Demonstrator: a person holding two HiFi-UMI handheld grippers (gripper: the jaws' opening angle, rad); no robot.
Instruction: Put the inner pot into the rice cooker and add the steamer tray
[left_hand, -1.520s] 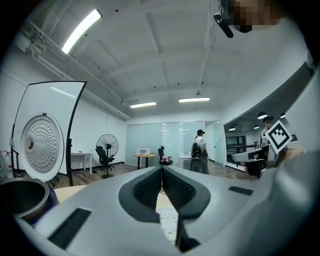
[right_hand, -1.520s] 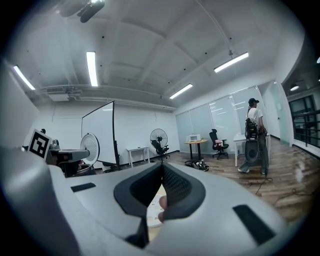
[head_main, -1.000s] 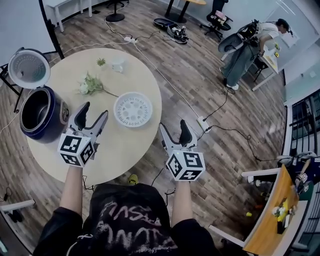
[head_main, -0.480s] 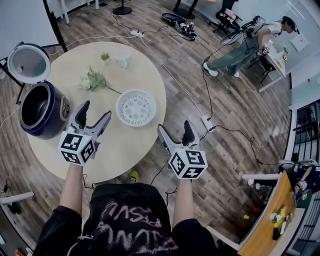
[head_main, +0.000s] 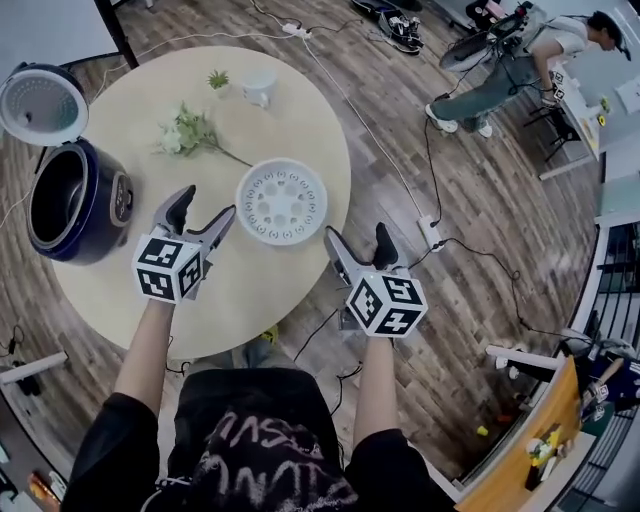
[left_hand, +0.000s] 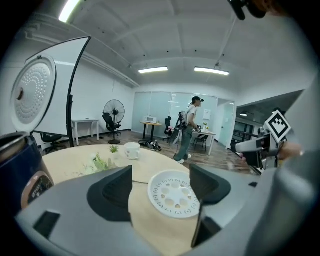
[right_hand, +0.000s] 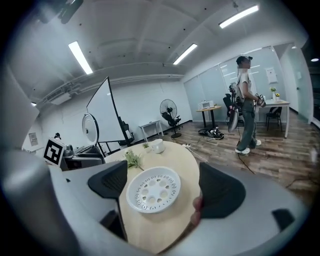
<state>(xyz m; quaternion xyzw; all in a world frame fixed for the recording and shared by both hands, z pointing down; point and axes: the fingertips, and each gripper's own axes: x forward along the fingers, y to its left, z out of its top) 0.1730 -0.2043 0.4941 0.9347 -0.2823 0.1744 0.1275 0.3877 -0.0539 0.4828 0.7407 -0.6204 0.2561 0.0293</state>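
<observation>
Far left of my left fingers (left_hand: 112, 187): the rice cooker (head_main: 70, 205), dark blue, at the left edge of the round counter (head_main: 250, 290). Its lid (head_main: 40, 105) is swung up. The well looks dark and lined; I cannot tell whether the inner pot is seated in it.

Left gripper (head_main: 204, 208): over the counter, between the cooker and the steamer tray (head_main: 282, 201), nearer the tray. The fingers are spread wide with nothing between the pads, and they touch nothing.

Beyond the left fingertips: a flower sprig (head_main: 190, 132) lying flat. Farther on are a small green plant (head_main: 218, 79) and a white cup (head_main: 260, 87), both near the counter's far edge.

Steamer tray: white, round, perforated, lying flat on the counter. It is just ahead and to the right of my left fingers, and ahead and to the left of my right fingers (right_hand: 220, 190). In both gripper views it shows through the gap between the fingers, but it lies past the tips and is untouched.

Right gripper (head_main: 359, 240): just off the counter's right edge, over the wooden floor (head_main: 480, 300). Its fingers are also spread wide, with nothing between them.

Right of the right fingers: a power strip (head_main: 432, 232) with cables on the floor. Far beyond, a person (head_main: 540, 50) stands near a desk.
</observation>
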